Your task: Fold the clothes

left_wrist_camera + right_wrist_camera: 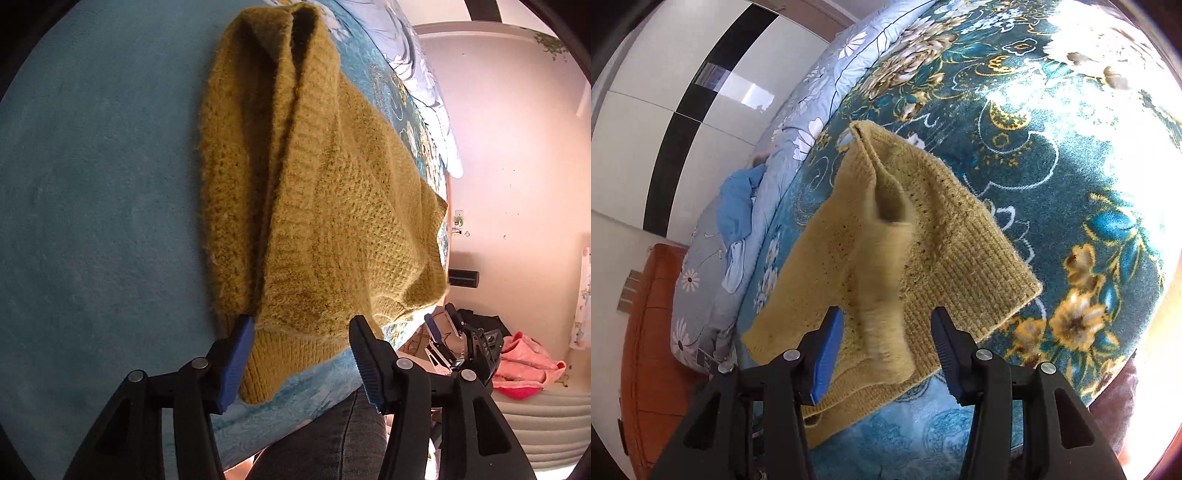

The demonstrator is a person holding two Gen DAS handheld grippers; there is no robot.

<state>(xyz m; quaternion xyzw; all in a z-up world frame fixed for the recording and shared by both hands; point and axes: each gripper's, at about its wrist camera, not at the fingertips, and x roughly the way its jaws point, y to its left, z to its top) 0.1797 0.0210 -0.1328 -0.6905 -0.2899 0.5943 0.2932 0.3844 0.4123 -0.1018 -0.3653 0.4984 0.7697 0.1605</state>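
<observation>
A mustard-yellow knitted sweater (314,192) lies partly folded on a teal bedspread (92,184). My left gripper (301,354) is open, its blue-padded fingers either side of the sweater's ribbed hem, not clamped on it. In the right wrist view the same sweater (923,251) lies on the flowered part of the bedspread (1052,147), with a sleeve folded over the middle. My right gripper (888,350) is open just above the sleeve's cuff and holds nothing. The right gripper also shows in the left wrist view (454,332) at the bed's edge.
A light blue flowered duvet (798,140) lies bunched along the far side of the bed. An orange headboard (646,332) stands at the left. A pink garment (524,358) lies at the right. The person's jeans (332,443) are at the near edge.
</observation>
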